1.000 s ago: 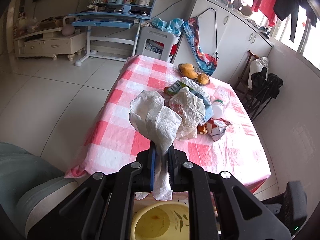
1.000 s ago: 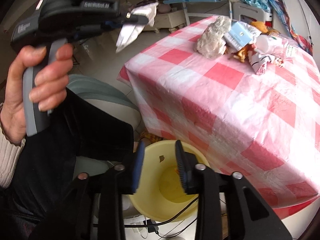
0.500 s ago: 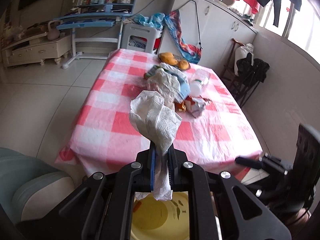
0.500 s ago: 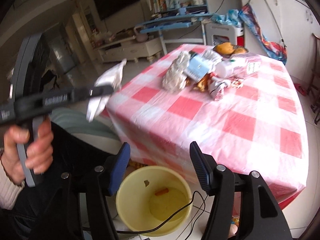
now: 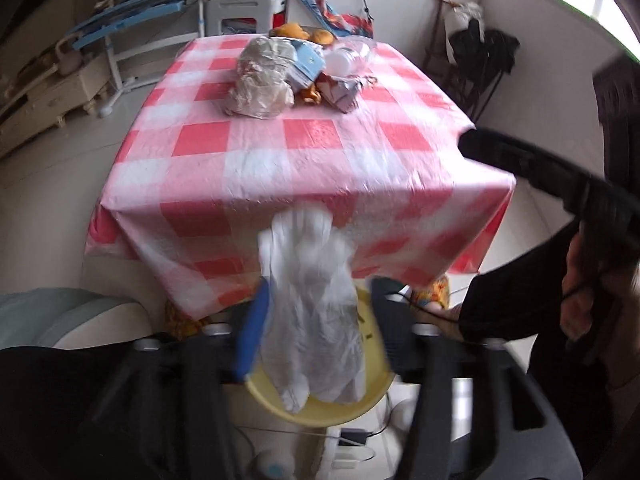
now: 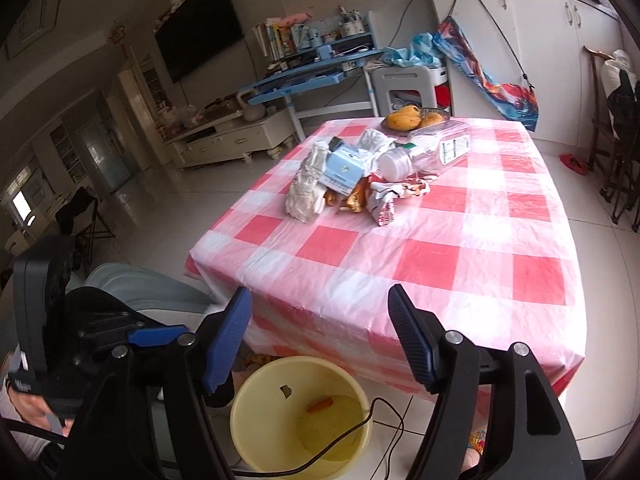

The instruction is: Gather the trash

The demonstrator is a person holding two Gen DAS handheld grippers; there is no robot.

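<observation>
In the left wrist view my left gripper (image 5: 316,320) is open, its fingers spread wide. A crumpled white paper towel (image 5: 312,304) is loose between the fingers, above the yellow bin (image 5: 372,404) on the floor. The bin also shows in the right wrist view (image 6: 260,400) with an orange scrap inside. My right gripper (image 6: 320,340) is open and empty above the bin, near the table's front edge. A trash pile (image 6: 352,176) of crumpled paper, a blue-white box, a plastic bottle and wrappers lies on the checked tablecloth (image 6: 440,256).
A plate of orange fruit (image 6: 412,118) sits at the table's far edge. A grey-green seat (image 6: 136,288) stands left of the bin. A black cable (image 6: 360,436) crosses the bin rim. A blue desk (image 6: 304,76) and white cabinets (image 6: 540,40) line the back.
My left gripper dropped lower toward the bin and opened, letting go of the paper towel. My right gripper opened wider and rose slightly.
</observation>
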